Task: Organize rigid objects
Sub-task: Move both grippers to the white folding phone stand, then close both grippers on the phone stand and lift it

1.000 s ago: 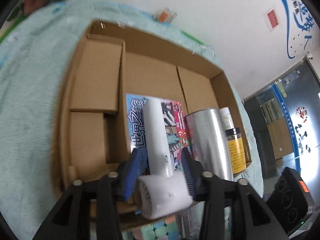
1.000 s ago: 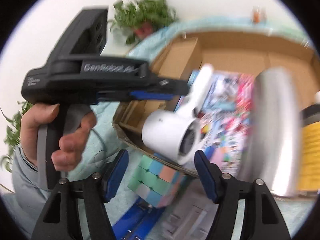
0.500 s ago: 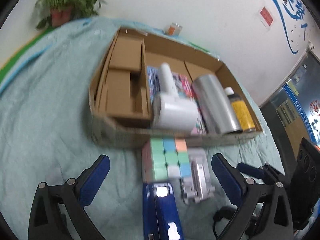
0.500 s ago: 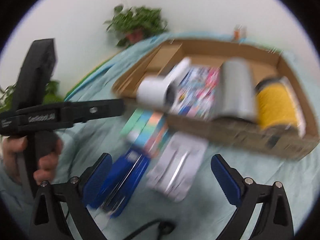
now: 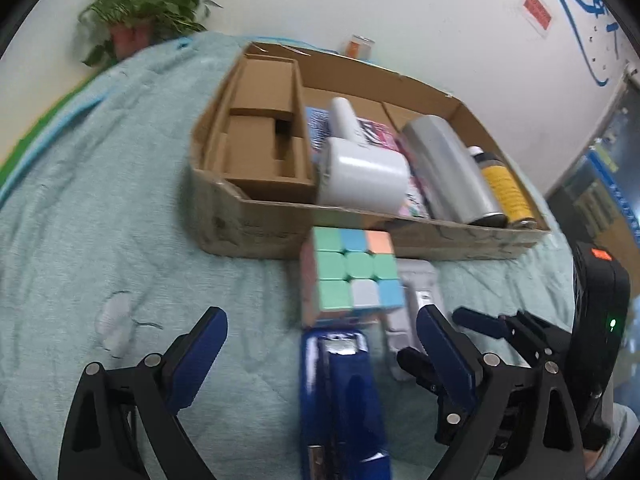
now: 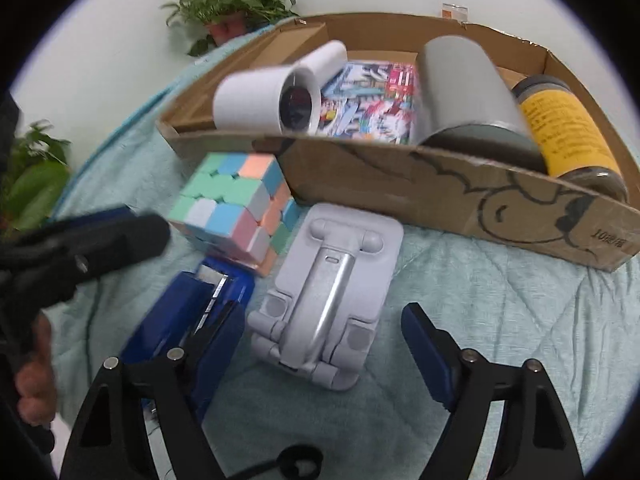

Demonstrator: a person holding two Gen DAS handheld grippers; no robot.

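Note:
A shallow cardboard box [image 5: 256, 220] [image 6: 400, 176] on a teal quilt holds a white handheld fan [image 5: 360, 172] [image 6: 276, 96], a silver can [image 5: 448, 168] [image 6: 468, 96], a yellow-labelled jar [image 5: 504, 184] [image 6: 564, 132] and a colourful booklet [image 6: 368, 100]. In front of the box lie a pastel puzzle cube [image 5: 352, 276] [image 6: 236, 200], a blue stapler [image 5: 340, 396] [image 6: 188, 312] and a grey folding stand [image 6: 324, 296] [image 5: 416, 300]. My left gripper [image 5: 324, 356] is open above the stapler. My right gripper [image 6: 324, 340] is open over the stand.
A smaller brown carton [image 5: 264, 128] fills the box's left part. Potted plants [image 5: 140, 8] [image 6: 236, 4] stand at the back by the white wall. The right gripper's body [image 5: 560, 344] sits at the right in the left wrist view.
My left gripper let go of the white fan, which now lies in the box, and pulled back over the stapler. My right gripper drew back and down to the grey stand.

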